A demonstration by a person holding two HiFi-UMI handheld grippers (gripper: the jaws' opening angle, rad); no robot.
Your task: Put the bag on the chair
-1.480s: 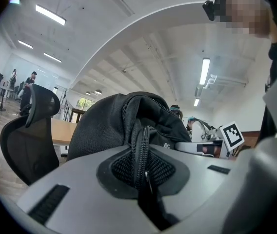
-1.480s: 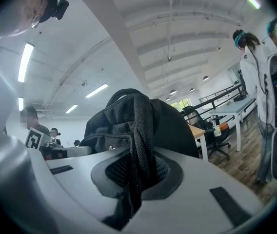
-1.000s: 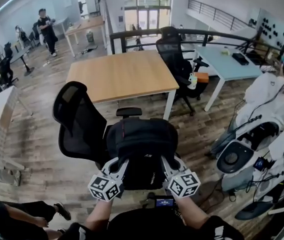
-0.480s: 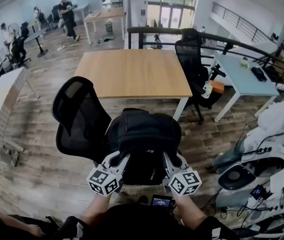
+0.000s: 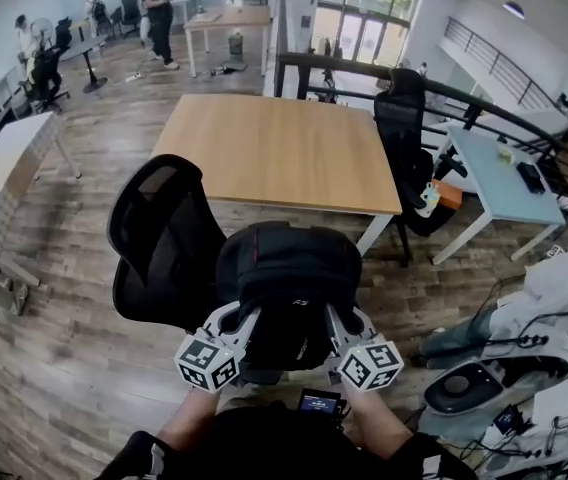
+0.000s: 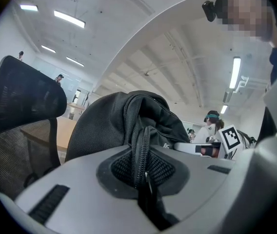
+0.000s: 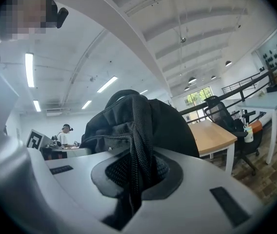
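Note:
A black backpack [image 5: 289, 283] hangs in the air between my two grippers, just right of a black mesh office chair [image 5: 159, 238]. My left gripper [image 5: 246, 318] is shut on the bag's left side; in the left gripper view its jaws pinch a zippered fold of the backpack [image 6: 128, 126]. My right gripper [image 5: 334, 320] is shut on the bag's right side, with a webbing strap of the backpack [image 7: 141, 130] clamped between its jaws in the right gripper view. The chair's seat is hidden behind the bag.
A wooden table [image 5: 274, 148] stands just beyond the chair. A second black chair [image 5: 404, 138] and a light blue table [image 5: 494, 178] are to the right. White machines with cables [image 5: 509, 368] lie at the lower right. A person [image 5: 156, 8] stands far off.
I have moved with the bag held in both grippers; the black chair and wooden table now sit closer and more centred, and the white equipment has slid to the lower right.

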